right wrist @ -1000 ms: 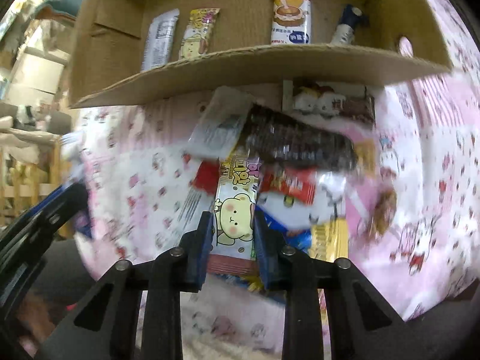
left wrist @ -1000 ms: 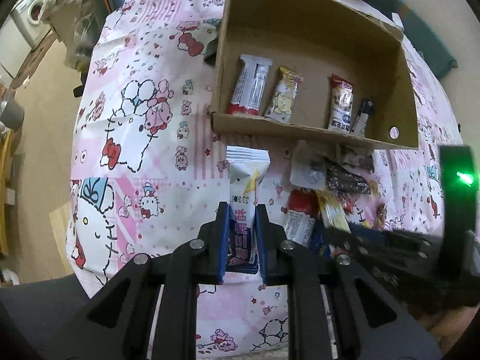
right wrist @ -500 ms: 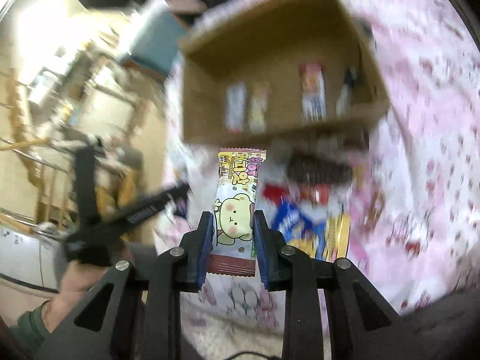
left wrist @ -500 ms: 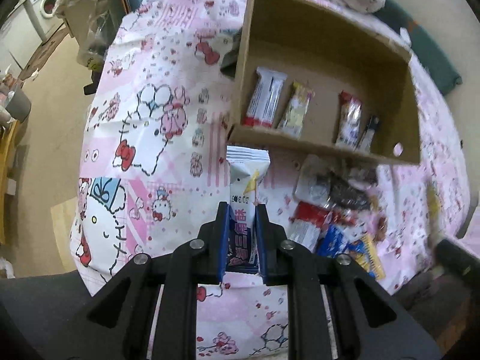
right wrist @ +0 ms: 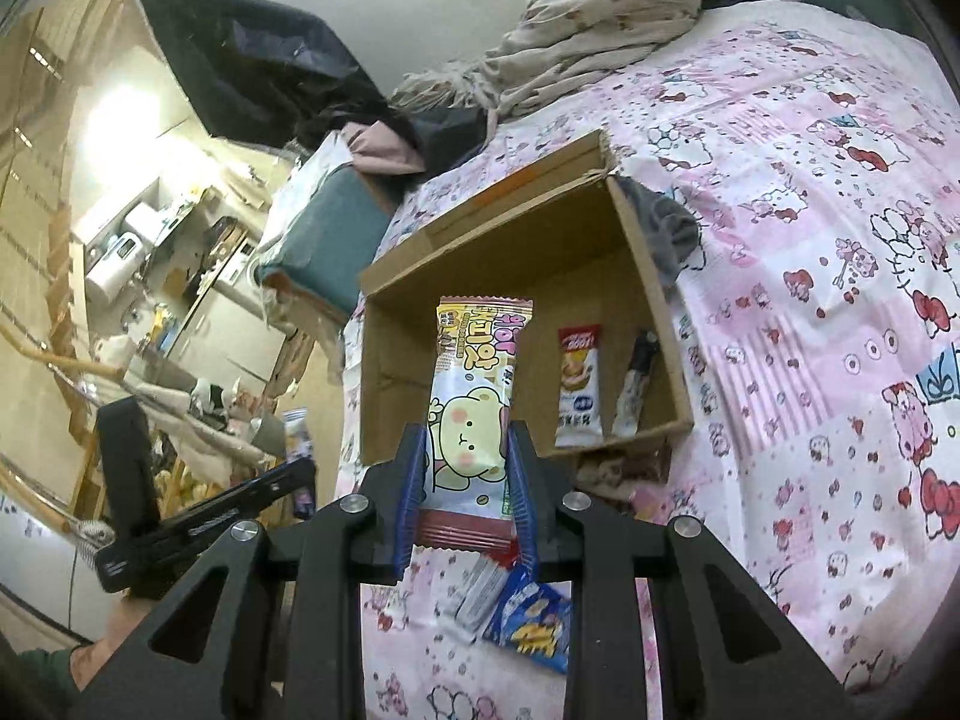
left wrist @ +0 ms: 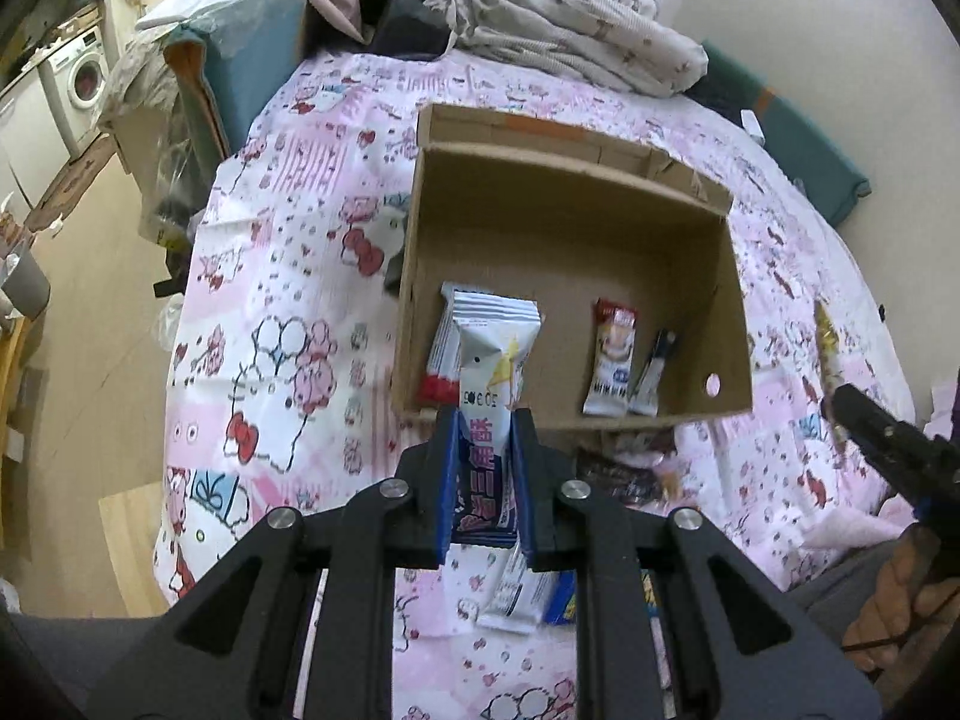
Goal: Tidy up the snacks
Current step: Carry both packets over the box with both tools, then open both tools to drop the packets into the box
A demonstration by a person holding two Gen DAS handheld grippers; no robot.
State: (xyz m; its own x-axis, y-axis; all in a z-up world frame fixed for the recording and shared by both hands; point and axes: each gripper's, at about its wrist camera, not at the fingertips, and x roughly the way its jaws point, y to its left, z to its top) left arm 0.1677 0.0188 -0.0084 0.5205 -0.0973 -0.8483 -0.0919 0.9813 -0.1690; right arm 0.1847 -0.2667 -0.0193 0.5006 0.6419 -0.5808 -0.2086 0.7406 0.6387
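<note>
Both wrist views above shared cardboard box point(left wrist: 735, 276).

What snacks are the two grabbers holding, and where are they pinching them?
Left gripper pinches a white-and-blue snack packet near its lower end. Right gripper pinches a bear-print snack packet near its bottom seam.

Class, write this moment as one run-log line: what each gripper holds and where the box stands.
left gripper: shut on white-and-blue packet | right gripper: shut on bear packet | cardboard box: open, on bed ahead

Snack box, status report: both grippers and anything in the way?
Left gripper shut on white snack bar. Right gripper shut on bear snack. Cardboard box ahead, nothing blocking.
</note>
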